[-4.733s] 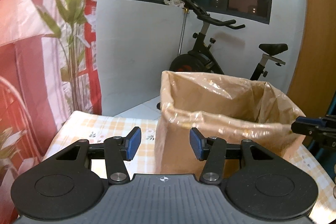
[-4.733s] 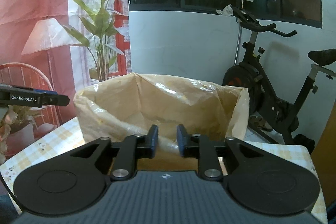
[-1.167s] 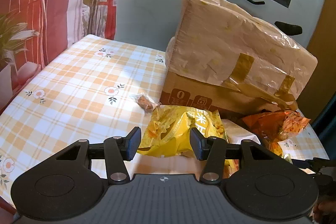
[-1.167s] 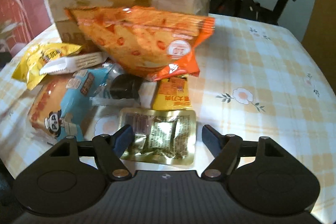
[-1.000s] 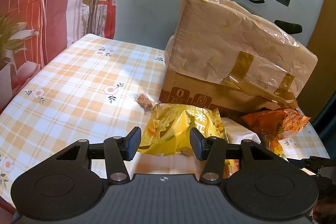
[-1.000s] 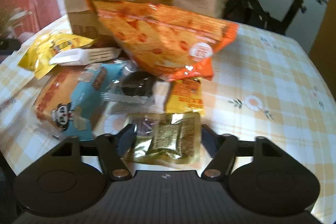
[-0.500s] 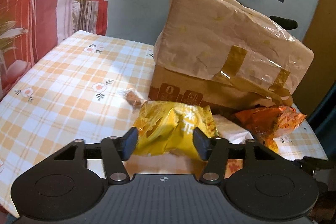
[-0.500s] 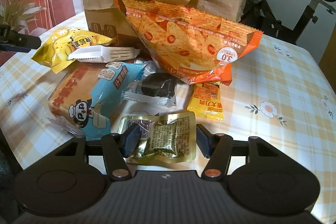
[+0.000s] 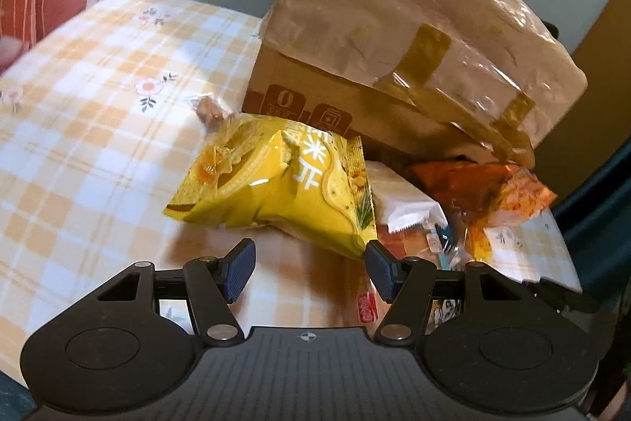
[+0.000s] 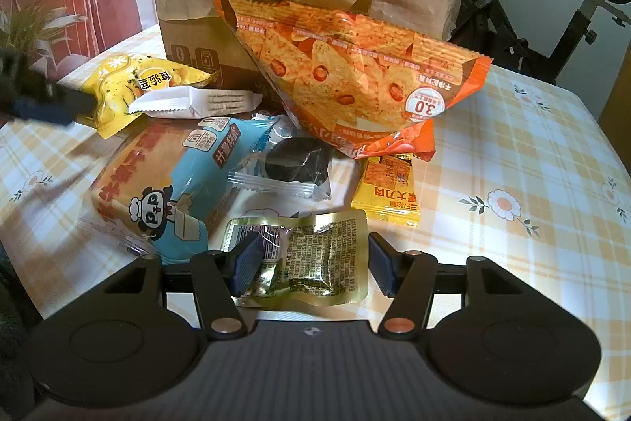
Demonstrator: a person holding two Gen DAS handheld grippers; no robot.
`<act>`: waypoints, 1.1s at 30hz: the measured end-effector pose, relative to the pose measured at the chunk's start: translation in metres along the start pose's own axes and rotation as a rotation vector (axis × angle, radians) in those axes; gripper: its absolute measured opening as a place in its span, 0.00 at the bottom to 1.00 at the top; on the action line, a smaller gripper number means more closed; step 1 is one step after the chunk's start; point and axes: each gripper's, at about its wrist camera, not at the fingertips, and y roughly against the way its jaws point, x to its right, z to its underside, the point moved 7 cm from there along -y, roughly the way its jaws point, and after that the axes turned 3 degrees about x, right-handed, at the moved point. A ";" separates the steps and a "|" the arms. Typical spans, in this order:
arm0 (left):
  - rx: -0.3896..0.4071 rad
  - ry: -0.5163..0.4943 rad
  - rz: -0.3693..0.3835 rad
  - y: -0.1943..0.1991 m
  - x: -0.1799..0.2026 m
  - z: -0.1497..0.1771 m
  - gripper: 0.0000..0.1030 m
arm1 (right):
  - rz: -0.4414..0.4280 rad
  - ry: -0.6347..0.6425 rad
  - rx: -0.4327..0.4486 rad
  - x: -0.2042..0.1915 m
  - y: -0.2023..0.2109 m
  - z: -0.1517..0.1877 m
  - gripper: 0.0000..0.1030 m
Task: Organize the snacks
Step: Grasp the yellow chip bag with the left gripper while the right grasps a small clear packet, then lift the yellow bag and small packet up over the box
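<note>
While the right gripper (image 10: 311, 265) straddles the gold packet (image 10: 315, 259), jaws apart.

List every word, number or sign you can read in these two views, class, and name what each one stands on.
"3.0": white circle on the orange chip bag.
"0": square icon on the cardboard box.
Chinese characters on the yellow chip bag, blue panda bread pack and small yellow packet: not legible to me.
Gold foil pouch: print too small.
</note>
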 end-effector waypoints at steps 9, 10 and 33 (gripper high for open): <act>0.080 0.325 -0.040 -0.019 -0.046 -0.029 0.84 | -0.001 0.001 0.003 0.000 0.000 0.000 0.59; 0.074 0.351 -0.045 -0.023 -0.049 -0.029 0.85 | -0.001 0.001 0.004 0.000 0.000 0.000 0.59; 0.144 0.163 -0.138 0.001 -0.052 -0.024 0.73 | -0.006 -0.004 0.004 -0.001 0.001 -0.001 0.59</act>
